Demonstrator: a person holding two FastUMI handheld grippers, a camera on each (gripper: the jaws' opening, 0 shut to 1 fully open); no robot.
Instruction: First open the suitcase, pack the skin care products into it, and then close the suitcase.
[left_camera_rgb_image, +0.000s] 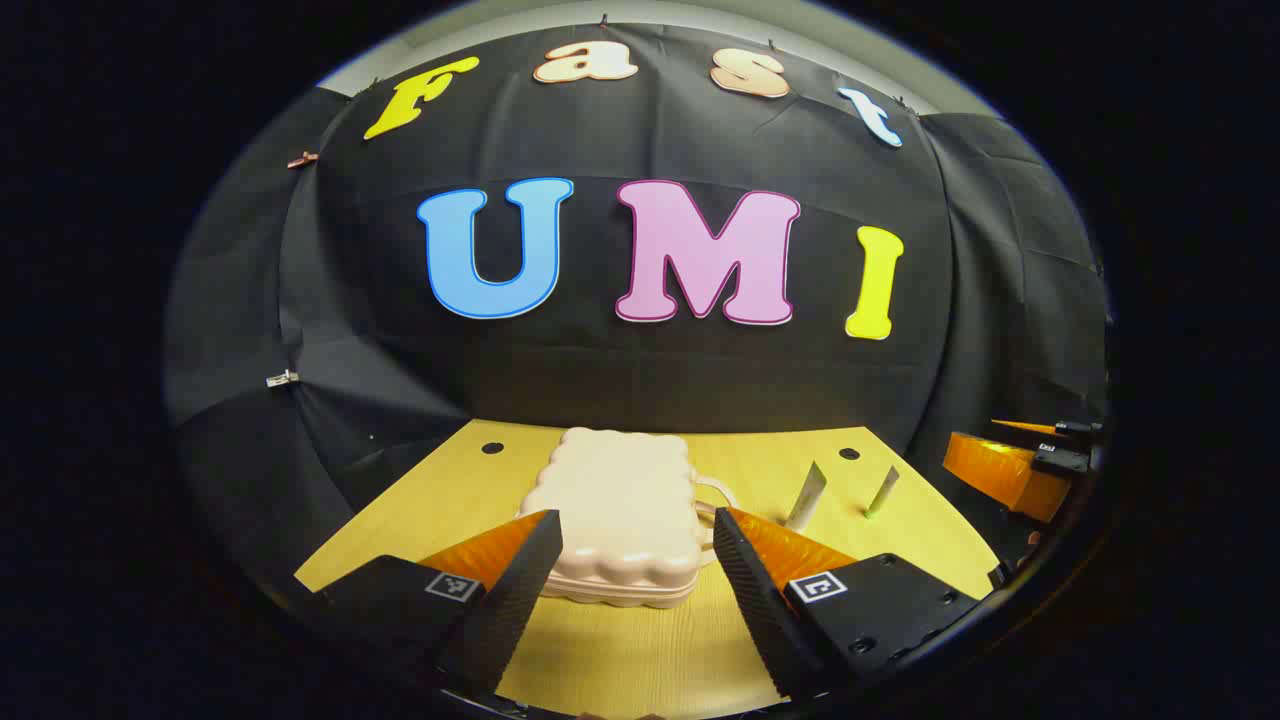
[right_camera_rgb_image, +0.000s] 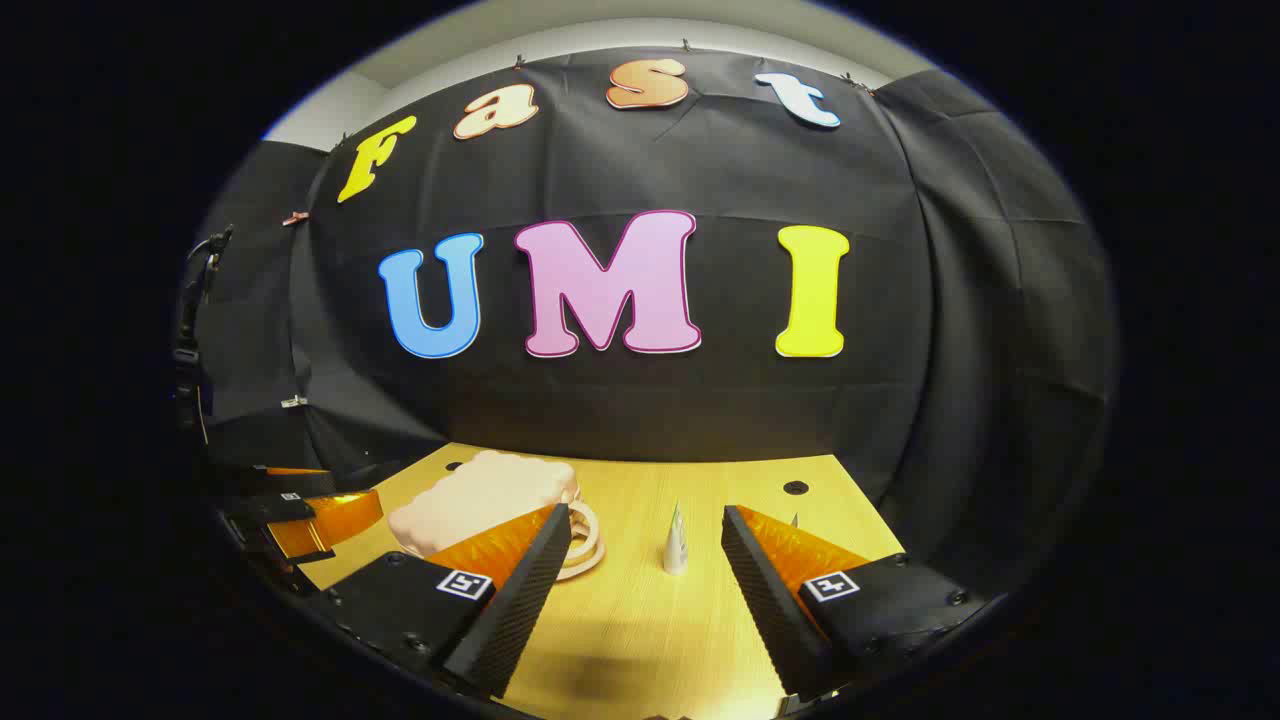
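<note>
A small cream suitcase with scalloped edges lies shut on the yellow wooden table, its loop handle on its right side. My left gripper is open just in front of it, fingers either side of its near edge, not touching. Two white skin care tubes stand upright to the suitcase's right. In the right gripper view the suitcase lies at the left, and one tube stands between the open fingers of my right gripper, farther off. A second tube tip peeks behind the right finger.
The right gripper appears at the far right edge of the left gripper view; the left gripper appears at the left edge of the right gripper view. Dark holes mark the table's back corners. Black cloth walls the booth behind.
</note>
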